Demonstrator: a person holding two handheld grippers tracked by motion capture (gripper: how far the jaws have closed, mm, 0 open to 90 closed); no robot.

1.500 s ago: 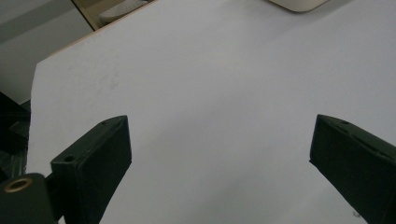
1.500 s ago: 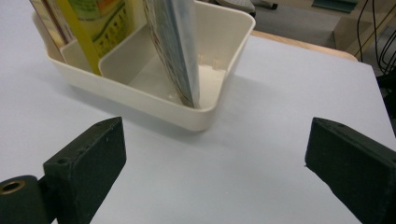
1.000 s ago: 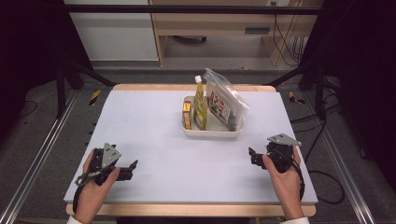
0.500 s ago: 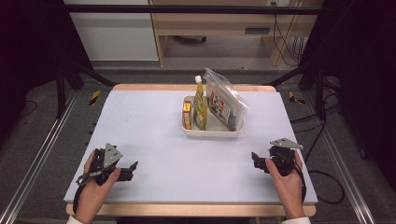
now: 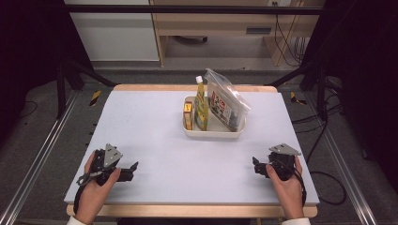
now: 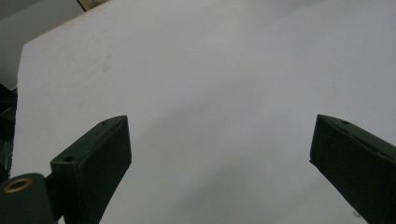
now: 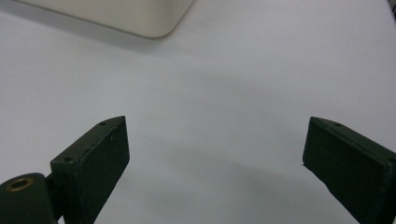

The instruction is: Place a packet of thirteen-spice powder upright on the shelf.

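1. Toward the far middle of the table, a white tray holds the goods nearest to the work: a yellow-green bottle standing upright with its white cap up, a small orange-yellow box just to its left, and a clear zip bag of printed packets leaning against the tray's right wall.
2. The three are packed close, touching or nearly so, which looks like a way of keeping the tall bottle and the limp bag from toppling; the tray walls prop them up.
3. The tray's rounded corner shows at the top of the right gripper view, so that claw points roughly toward it, with bare table between.
4. The right gripper rests low at the near right of the table, well apart from the tray. Its jaws stand spread wide, with nothing between them and touching nothing but, perhaps, the tabletop.
5. The left gripper lies at the near left, farther from the tray, aimed across bare table. Its jaws are likewise wide apart and empty.
6. Both hands sit near the table's front edge, a ready pose; my judgement is that no item has been reached for yet, and the right claw is better placed to start.
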